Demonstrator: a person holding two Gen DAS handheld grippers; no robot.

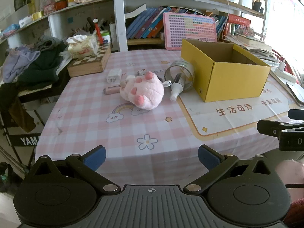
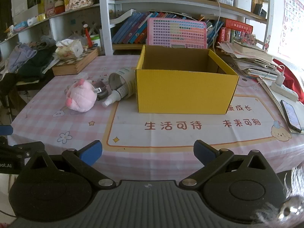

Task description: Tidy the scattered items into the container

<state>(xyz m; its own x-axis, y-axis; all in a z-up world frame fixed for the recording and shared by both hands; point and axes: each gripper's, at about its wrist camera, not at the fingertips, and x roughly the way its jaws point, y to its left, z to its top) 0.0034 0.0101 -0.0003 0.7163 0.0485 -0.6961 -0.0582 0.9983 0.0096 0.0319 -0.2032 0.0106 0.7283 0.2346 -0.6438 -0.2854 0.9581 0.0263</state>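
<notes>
Scattered items lie left of the open yellow cardboard box (image 1: 224, 72) on my left wrist view: a pink plush toy (image 1: 143, 91), a white spray bottle (image 1: 175, 90) touching a tipped clear plastic cylinder (image 1: 180, 74), and a white charger plug (image 1: 114, 75). My left gripper (image 1: 152, 156) hangs empty, fingers spread wide. On my right wrist view, the box (image 2: 185, 91) stands straight ahead on the pink checked tablecloth (image 2: 47, 121), empty as far as I see; my right gripper (image 2: 148, 152) is likewise spread, holding nothing.

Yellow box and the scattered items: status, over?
Left gripper and right gripper open, nothing held. Yellow box upright; no items seen inside. Plush toy, spray bottle, tape roll, charger on table, unobstructed.
</notes>
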